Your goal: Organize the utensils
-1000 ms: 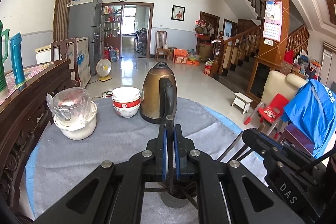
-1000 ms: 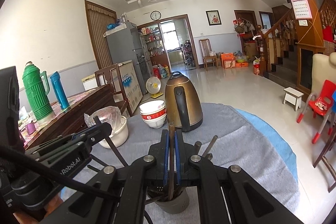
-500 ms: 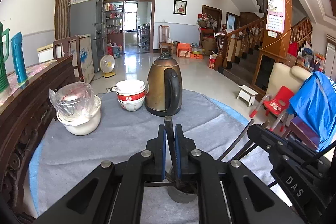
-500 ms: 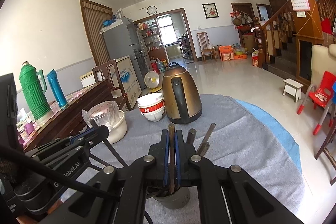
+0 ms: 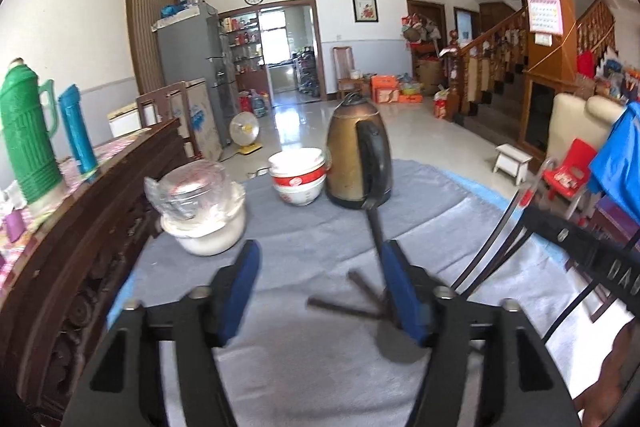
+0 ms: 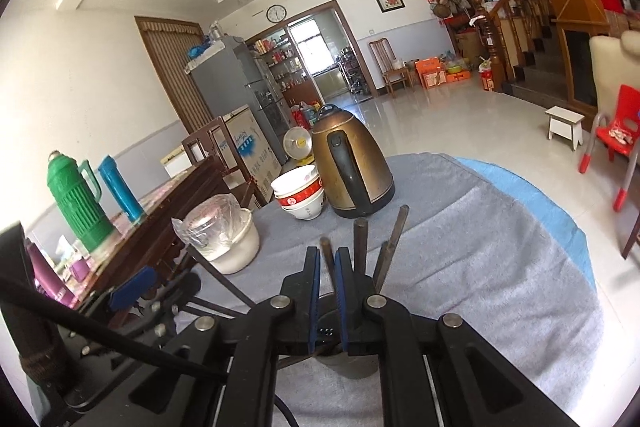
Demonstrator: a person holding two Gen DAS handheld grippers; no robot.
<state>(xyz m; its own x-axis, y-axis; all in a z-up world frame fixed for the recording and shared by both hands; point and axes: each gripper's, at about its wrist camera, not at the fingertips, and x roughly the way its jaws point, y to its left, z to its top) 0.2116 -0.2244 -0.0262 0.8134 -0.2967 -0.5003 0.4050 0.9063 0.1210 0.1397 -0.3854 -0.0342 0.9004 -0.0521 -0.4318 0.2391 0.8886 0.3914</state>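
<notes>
A grey holder cup stands on the grey tablecloth with several dark utensil handles sticking up from it. My right gripper is shut on one thin dark handle above the cup. My left gripper is open and empty, to the left of the cup; blurred handles rise beside its right finger. The left gripper also shows in the right wrist view.
A bronze kettle, stacked red-and-white bowls and a white pot with a plastic-wrapped lid stand at the table's far side. A dark wooden sideboard with green and blue flasks is left. Chairs stand right.
My left gripper has opened, let go of its utensil into the cup and shifted left. My right gripper stays shut on its handle.
</notes>
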